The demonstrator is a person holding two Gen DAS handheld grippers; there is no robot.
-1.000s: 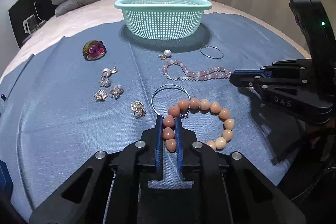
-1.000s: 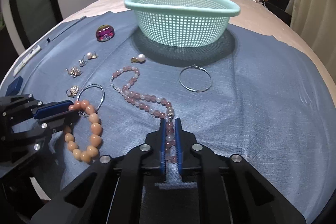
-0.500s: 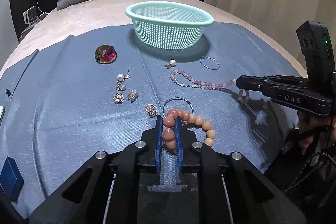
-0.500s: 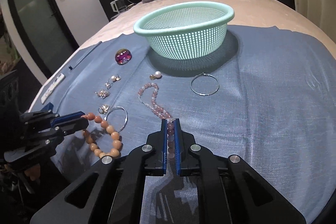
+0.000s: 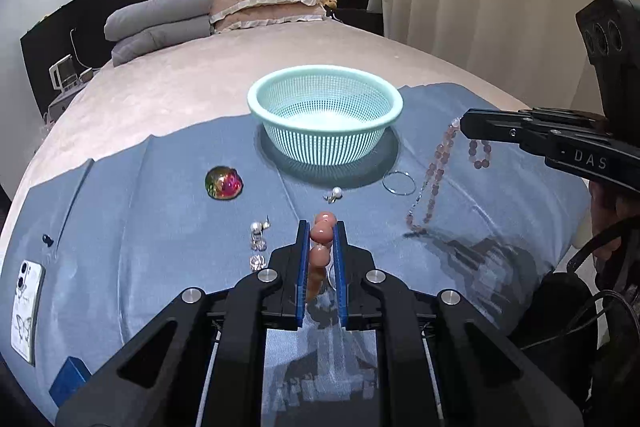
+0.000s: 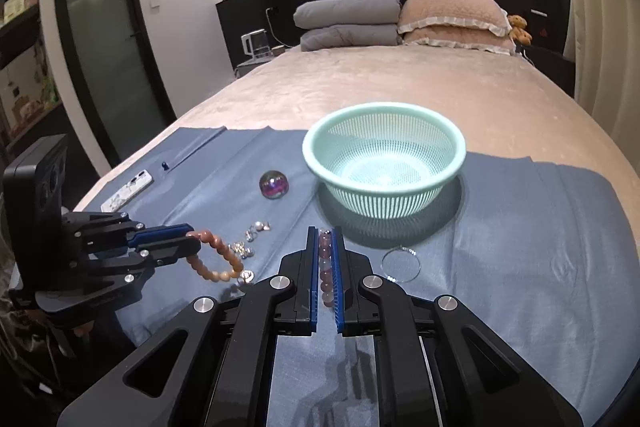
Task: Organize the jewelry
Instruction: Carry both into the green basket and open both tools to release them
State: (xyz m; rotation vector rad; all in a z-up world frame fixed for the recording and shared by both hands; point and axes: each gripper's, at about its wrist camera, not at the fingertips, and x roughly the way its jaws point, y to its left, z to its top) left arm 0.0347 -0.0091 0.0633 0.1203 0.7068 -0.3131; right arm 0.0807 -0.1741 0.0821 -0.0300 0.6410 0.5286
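One mint basket point(image 5: 324, 125) is sitting on the blue cloth point(image 5: 160, 211), nothing showing inside it. Two bead strands: an orange bracelet point(image 6: 218, 255) and a pink bead necklace point(image 5: 434, 175). One hoop is lying clear point(image 5: 399, 183) at the basket's 5 o'clock; one iridescent dome stone point(image 5: 224, 183) at its 8 o'clock. One pearl earring point(image 5: 335, 193) is sitting just below the basket; a few more small earrings point(image 5: 258, 241) at 7 o'clock, too tiny to count.

Left gripper point(image 5: 322, 231) is pointing toward the basket, level above the cloth, jaws clamped on the orange bracelet, which is dangling in a loop. Right gripper point(image 6: 325, 239) is also aiming at the basket, jaws pinching the pink necklace, which is hanging down with its lower end touching the cloth.

Left wrist view is showing the necklace's full drape, which the right one hides between its fingers. Right wrist view is showing the bracelet's loop and a door point(image 6: 104, 39). One phone point(image 5: 26, 301) is lying at the cloth's 9 o'clock edge.
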